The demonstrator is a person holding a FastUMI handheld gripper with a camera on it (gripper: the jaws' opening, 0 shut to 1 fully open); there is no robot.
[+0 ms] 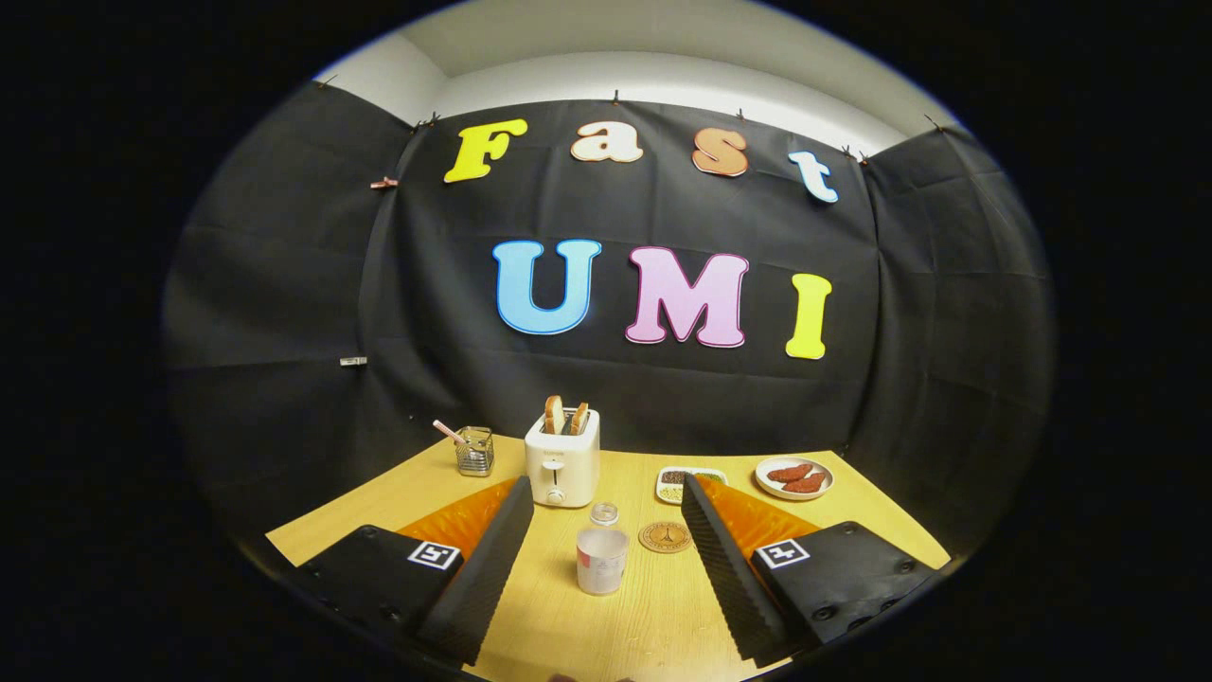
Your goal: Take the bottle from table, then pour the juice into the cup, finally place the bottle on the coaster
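A pale plastic cup [601, 560] stands upright on the wooden table [653, 616], between my two fingers and a little ahead of them. Right behind the cup stands a small bottle [604, 514]; the cup hides all of it but its top. A round brown coaster [665, 536] lies flat just to the right of the cup, near the right finger. My gripper [602, 497] is open wide above the table, with nothing between its fingers.
A white toaster [562, 465] with two slices of toast stands beyond the bottle. To its left is a small glass holder [474, 451] with a straw. To the right lie a small rectangular dish [674, 483] and a plate [794, 478] with reddish food.
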